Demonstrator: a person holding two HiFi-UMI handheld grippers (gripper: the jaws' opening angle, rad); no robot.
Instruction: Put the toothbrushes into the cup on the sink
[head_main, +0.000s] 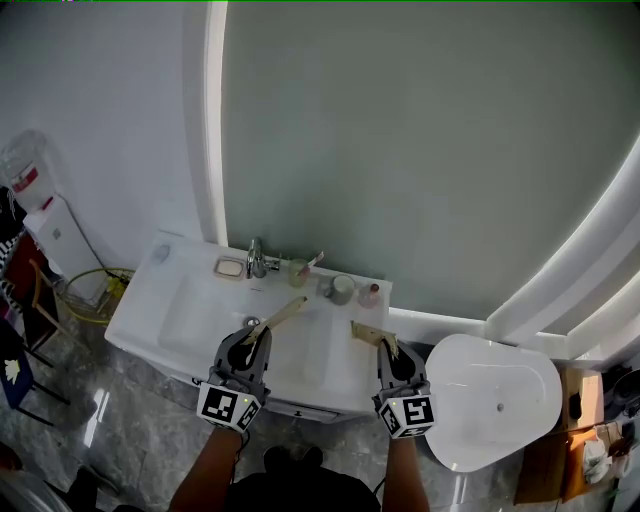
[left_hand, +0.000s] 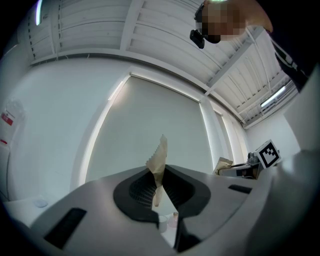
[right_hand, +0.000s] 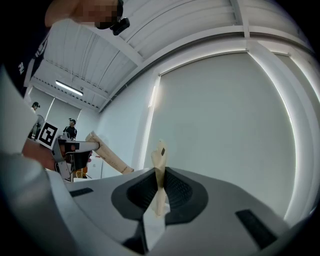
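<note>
Two toothbrushes, each seemingly in a tan paper wrapper, are held above the front of the sink (head_main: 190, 310); the left toothbrush (head_main: 283, 315) is clamped between the fingers of the left gripper (head_main: 252, 343); the right toothbrush (head_main: 367, 332) is clamped likewise by the right gripper (head_main: 391, 350). Neither has been placed in a cup; a pale cup (head_main: 298, 272), from which a slender item already leans, and a grey cup (head_main: 342, 289) stand near the tap (head_main: 257, 258) at the back of the sink; which cup is meant cannot be told. Both placements are judged yet to be done.
</note>
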